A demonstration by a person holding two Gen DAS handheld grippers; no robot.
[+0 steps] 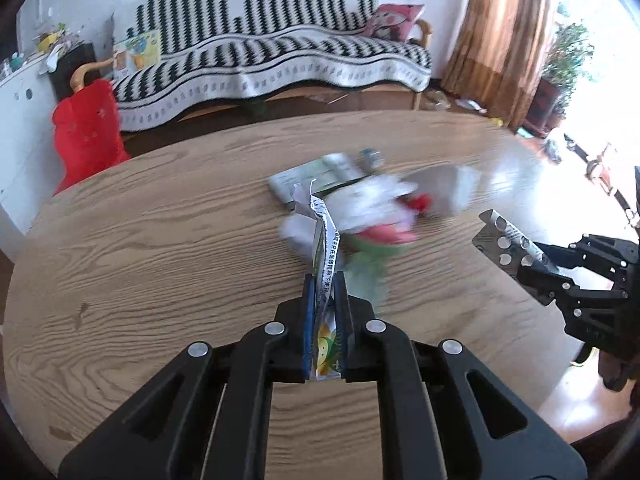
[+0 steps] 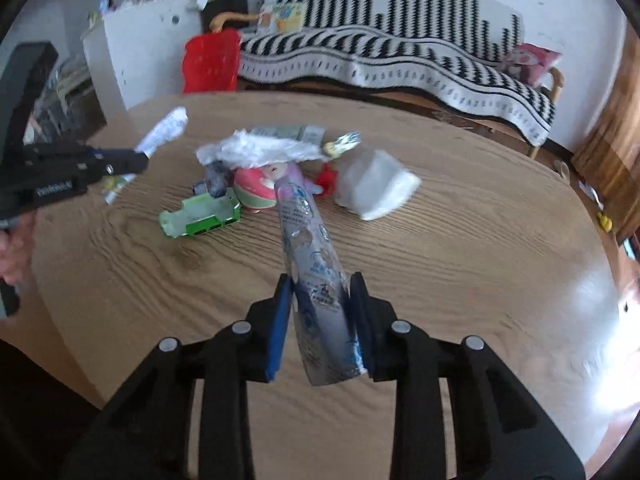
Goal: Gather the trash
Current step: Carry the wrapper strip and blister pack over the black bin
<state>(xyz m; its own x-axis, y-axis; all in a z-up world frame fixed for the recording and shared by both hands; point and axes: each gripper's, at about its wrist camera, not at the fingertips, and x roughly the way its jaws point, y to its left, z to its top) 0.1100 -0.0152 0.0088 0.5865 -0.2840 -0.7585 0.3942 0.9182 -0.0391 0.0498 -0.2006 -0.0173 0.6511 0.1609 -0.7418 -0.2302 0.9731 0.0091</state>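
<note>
My left gripper (image 1: 323, 280) is shut on a thin printed wrapper (image 1: 328, 248) that sticks up above the wooden table (image 1: 160, 248). In the right wrist view the left gripper (image 2: 140, 158) holds that wrapper (image 2: 164, 130) at the left. My right gripper (image 2: 320, 284) is shut on a silver-blue foil packet (image 2: 308, 240); it shows at the right of the left wrist view (image 1: 516, 248). Beyond both lies a trash pile: crumpled white tissue (image 2: 264, 148), a green carton (image 2: 204, 216), a pink round toy (image 2: 256, 188), a red scrap (image 2: 327, 178) and a white block (image 2: 376, 184).
A flat green-white packet (image 1: 308, 178) lies at the pile's far side. A sofa with a black-and-white cover (image 1: 272, 52) stands behind the table, a red bag (image 1: 86, 128) at its left, a curtain (image 1: 504, 32) and a plant (image 1: 564, 64) at the right.
</note>
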